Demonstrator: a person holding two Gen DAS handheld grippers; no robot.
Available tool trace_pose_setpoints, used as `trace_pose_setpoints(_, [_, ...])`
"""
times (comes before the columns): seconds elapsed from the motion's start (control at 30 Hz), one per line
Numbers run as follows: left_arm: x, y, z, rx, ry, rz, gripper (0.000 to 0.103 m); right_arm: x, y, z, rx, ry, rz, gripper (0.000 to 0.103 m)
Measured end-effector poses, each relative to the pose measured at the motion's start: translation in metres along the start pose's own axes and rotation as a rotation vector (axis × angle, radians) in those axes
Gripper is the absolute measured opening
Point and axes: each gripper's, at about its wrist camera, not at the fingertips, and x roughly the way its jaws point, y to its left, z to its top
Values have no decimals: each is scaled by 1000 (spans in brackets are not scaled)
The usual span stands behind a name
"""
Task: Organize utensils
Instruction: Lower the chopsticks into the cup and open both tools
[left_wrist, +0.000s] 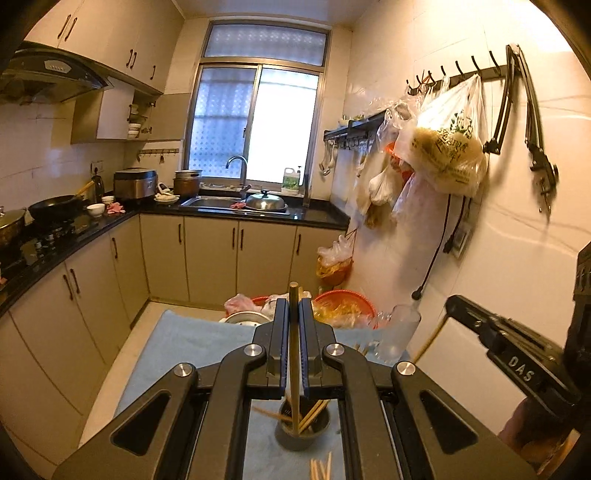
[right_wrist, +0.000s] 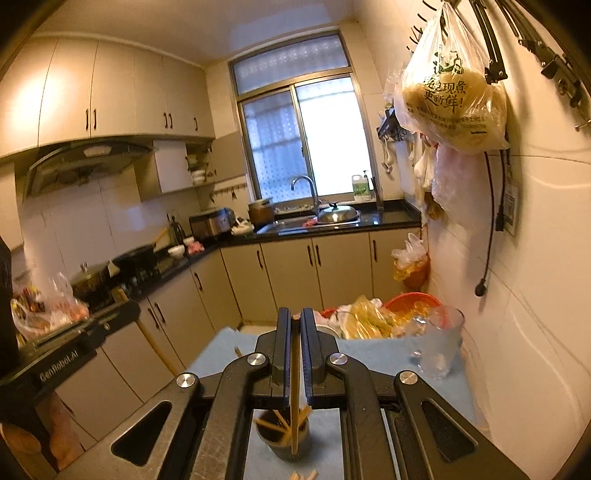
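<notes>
Each gripper is clamped on one chopstick. The left gripper (left_wrist: 293, 332) has its jaws closed on a chopstick (left_wrist: 293, 354) that stands near upright, top end above the jaws, lower end hanging over the cup (left_wrist: 302, 430). The right gripper (right_wrist: 295, 343) grips its own chopstick (right_wrist: 294, 387) the same way, top end level with the jaw tips, lower end over the cup (right_wrist: 282, 439).

The cup stands on the blue mat (left_wrist: 192, 343) covering the table, toward its near edge, with several chopsticks already leaning inside. More loose chopsticks (left_wrist: 320, 469) lie on the mat between the cup and the near edge. A glass (left_wrist: 399, 332) stands at the right edge by the wall.

Procedure for the step in hand, judged as dropping both sticks into the cup:
1. Centre each lower end over the cup mouth, clear of the leaning sticks.
2. Keep the sticks vertical; lower until the tip passes the rim.
3. Release one gripper at a time, so the two tools do not collide over the small opening.
4. Avoid pushing the rim sideways; the cup looks easy to tip.
</notes>
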Motion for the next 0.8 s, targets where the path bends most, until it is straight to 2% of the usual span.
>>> trace_pose_setpoints(0.1, [17, -4, 3, 12, 0, 8, 5, 17, -1, 1, 27, 1, 1, 6])
trace_pose_setpoints(0.2, [41, -4, -4, 2, 36, 7, 5, 43, -3, -11, 55, 30, -4, 6])
trace_pose_setpoints(0.43, [100, 0, -47, -5, 176, 5, 5, 91, -15, -44, 90, 160, -11, 6])
trace_pose_setpoints(0.57, [103, 1, -59, 3, 184, 7, 6, 104, -24, -59, 108, 195, -16, 7])
trace_pose_setpoints(0.6, [101, -1, -61, 21, 176, 13, 11, 107, -27, -62, 120, 208, -11, 7])
trace_pose_setpoints(0.63, [98, -2, -62, 35, 169, 21, 16, 109, -29, -64, 127, 214, -8, 12])
trace_pose_setpoints(0.67, [94, -3, -64, 47, 160, 33, 29, 111, -31, -66, 135, 222, -7, 17])
trace_pose_setpoints(0.7, [90, -4, -66, 53, 151, 42, 38, 112, -34, -67, 141, 223, -9, 31])
trace_pose_setpoints(0.73, [84, -5, -68, 60, 138, 54, 41, 111, -35, -67, 146, 218, -11, 41])
trace_pose_setpoints(0.8, [74, -6, -72, 79, 125, 73, 43, 107, -36, -69, 147, 206, -21, 42])
